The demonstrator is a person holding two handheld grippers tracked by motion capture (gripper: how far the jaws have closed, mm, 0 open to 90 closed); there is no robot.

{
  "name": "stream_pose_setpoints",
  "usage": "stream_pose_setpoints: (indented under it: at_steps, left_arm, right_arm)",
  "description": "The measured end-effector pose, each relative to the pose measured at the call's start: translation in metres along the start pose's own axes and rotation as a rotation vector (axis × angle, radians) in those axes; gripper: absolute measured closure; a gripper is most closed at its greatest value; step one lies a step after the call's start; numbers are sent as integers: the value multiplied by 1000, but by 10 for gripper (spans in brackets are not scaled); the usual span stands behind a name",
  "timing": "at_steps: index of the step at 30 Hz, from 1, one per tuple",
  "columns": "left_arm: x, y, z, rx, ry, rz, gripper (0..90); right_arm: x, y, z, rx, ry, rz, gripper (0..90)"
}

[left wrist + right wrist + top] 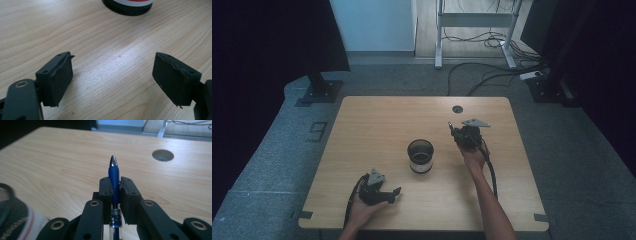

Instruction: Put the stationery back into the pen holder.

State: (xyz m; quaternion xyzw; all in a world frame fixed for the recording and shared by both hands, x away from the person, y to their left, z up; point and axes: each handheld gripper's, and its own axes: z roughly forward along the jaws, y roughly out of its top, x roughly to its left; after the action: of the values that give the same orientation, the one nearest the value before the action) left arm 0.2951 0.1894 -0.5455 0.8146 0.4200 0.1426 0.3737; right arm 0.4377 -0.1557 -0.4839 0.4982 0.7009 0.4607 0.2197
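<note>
A blue pen (113, 173) with a silver tip stands between the pads of my right gripper (115, 187), which is shut on its barrel. In the high view that gripper (453, 130) is held above the table to the right of a black mesh cup (420, 156), whose rim also edges into the right gripper view at the cup (11, 212). My left gripper (395, 193) lies low near the table's front left, jaws wide apart. Along its jaws, the left gripper (112, 75) has only bare wood between the pads, and the cup's base (130, 6) stands farther ahead.
The wooden table (377, 120) has a round cable hole (457, 109) near its far edge, also seen as the hole (162, 155) beyond the pen tip. Dark stands and loose cables lie on the floor behind the table.
</note>
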Motion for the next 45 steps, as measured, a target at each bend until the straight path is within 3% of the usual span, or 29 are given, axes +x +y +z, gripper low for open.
stream_pose_setpoints:
  at_steps: [17,30,45]
  left_arm:
    - [-1,0,1,9,0,1,173]
    - [-1,1,1,13,0,0,175]
    - [-1,1,2,21,0,4,176]
  right_arm:
    - [21,20,-33,-126,108,5,780]
    - [32,31,-43,-159,155,6,780]
    - [62,44,-46,-184,183,-59,780]
